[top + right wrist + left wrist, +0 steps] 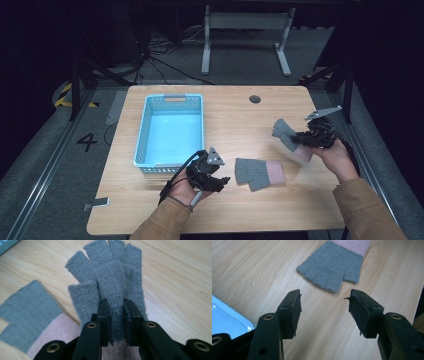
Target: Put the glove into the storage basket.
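Two grey fingerless gloves: the held glove (110,280) is pinched in the right gripper (116,315) above the bench (240,125) at three o'clock, and the flat glove (259,172) lies centre. The left gripper (324,307) gapes empty beside it. Carry the held one toward the blue basket (145,135) at ten o'clock, keeping the pinch firm so the knit won't slip.
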Demonstrator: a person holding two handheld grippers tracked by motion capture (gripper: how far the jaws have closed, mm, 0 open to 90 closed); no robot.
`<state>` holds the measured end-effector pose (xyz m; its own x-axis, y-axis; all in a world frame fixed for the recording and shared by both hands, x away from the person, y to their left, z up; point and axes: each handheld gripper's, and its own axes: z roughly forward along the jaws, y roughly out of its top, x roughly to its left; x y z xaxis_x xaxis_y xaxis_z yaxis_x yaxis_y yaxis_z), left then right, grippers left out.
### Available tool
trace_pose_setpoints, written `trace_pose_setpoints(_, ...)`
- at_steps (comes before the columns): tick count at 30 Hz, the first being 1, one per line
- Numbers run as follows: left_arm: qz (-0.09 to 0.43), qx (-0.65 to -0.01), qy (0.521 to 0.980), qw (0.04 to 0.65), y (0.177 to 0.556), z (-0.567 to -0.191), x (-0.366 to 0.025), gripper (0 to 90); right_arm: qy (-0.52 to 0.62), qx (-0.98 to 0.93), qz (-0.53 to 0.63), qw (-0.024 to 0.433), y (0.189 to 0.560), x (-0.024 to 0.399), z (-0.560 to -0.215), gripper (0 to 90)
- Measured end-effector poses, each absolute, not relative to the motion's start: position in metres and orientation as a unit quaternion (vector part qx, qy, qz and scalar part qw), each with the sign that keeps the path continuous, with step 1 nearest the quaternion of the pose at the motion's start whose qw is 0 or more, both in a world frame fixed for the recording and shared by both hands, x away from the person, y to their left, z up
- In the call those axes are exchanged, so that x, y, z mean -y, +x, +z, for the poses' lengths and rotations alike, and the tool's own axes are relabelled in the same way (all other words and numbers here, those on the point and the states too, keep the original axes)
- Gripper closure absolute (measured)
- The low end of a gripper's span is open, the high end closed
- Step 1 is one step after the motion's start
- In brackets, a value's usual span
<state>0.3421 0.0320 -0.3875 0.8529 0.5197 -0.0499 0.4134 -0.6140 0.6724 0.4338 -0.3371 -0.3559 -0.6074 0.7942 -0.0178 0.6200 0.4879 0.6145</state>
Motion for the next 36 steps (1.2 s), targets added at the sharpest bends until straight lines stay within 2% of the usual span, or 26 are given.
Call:
trace_pose_setpoints(10, 0.077, -0.255, 0.895, 0.358, 0.341, -0.387, -0.031, 44.9, 0.357, -0.871, 0.307, 0.143, 0.404, 0.316, -0.341, 77.4)
trace_pose_setpoints(22, 0.081, -0.259, 0.889, 0.369, 0.34, -0.385, -0.031, 49.0, 0.32, -0.874, 0.343, 0.128, 0.374, 0.3, -0.354, 77.4)
trace_pose_setpoints(36, 0.073, -0.249, 0.895, 0.362, 0.339, -0.388, -0.029, 46.5, 0.294, -0.889, 0.329, 0.123, 0.37, 0.284, -0.368, 77.0)
